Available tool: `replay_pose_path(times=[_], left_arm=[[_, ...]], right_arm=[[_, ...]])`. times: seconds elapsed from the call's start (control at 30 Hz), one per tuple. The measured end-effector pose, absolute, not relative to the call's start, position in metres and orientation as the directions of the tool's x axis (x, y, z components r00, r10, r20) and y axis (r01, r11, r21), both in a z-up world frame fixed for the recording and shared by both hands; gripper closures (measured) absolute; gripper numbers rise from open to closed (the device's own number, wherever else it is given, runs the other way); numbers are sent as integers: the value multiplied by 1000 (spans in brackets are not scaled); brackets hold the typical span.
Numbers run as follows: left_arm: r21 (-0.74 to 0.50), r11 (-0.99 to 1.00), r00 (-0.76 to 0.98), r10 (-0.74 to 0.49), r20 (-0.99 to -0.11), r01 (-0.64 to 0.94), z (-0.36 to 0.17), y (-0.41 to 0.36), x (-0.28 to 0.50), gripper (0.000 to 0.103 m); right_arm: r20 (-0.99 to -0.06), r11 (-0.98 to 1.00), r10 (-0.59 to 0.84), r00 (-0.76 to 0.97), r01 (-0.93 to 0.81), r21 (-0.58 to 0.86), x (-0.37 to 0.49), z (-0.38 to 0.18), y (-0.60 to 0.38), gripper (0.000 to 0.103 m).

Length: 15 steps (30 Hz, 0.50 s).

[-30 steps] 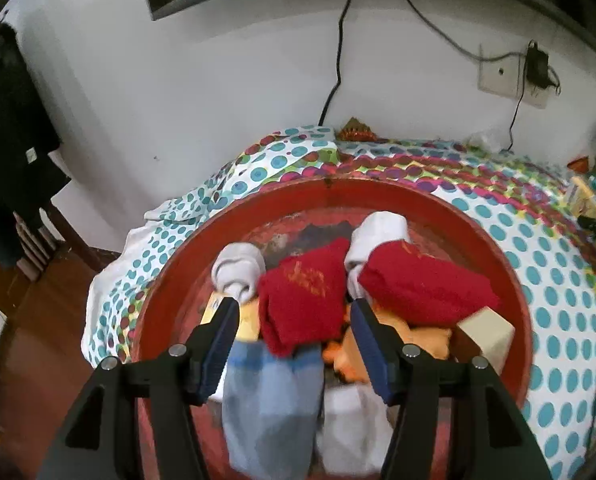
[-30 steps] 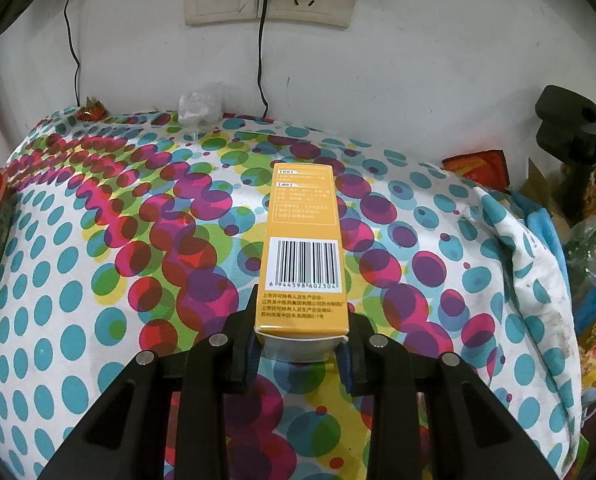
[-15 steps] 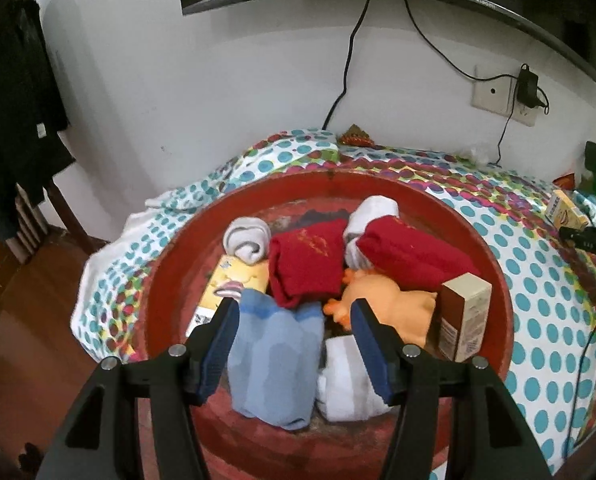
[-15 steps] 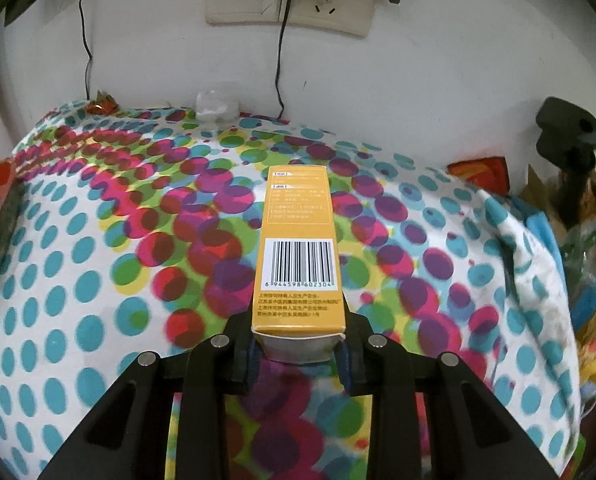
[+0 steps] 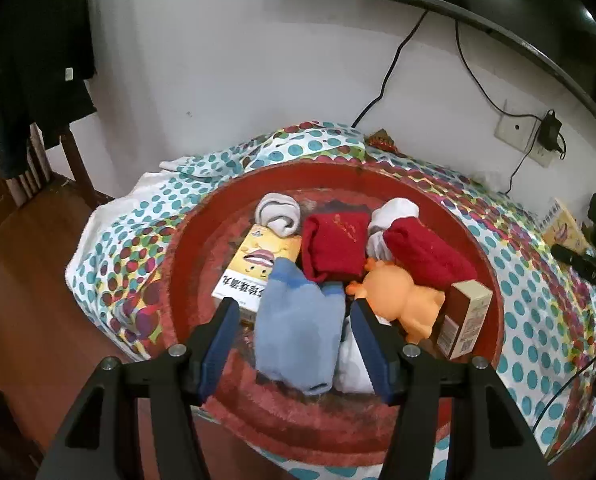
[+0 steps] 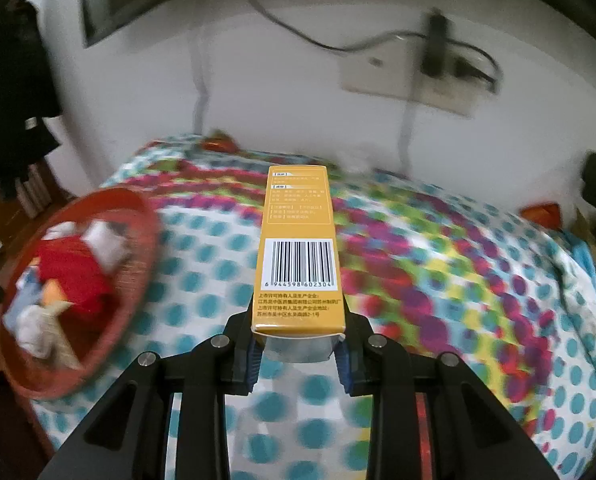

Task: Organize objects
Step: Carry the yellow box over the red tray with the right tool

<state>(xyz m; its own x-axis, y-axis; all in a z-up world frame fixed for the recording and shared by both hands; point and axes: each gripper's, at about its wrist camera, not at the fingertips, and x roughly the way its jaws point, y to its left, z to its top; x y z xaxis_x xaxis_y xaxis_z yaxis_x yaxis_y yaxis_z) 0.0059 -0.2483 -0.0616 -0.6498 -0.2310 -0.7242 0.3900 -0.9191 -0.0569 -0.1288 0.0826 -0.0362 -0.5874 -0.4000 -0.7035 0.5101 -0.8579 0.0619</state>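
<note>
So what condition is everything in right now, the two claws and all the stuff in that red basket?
left gripper: open, empty, above the basket
right gripper: shut on the yellow box, held off the cloth
red basket: full, on the dotted cloth
blue sock: lying flat
red socks: folded
white sock: rolled up
brown box: upright
orange toy: on its side
</note>
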Motion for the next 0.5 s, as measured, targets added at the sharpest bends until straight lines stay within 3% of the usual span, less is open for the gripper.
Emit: replay_pose_path(times=[0.5], left_arm=[[-29, -903, -628, -275, -728, 429, -55, -263, 22, 44]], right_arm=[[-691, -729, -524, -498, 682, 60, -56, -20, -47, 75]])
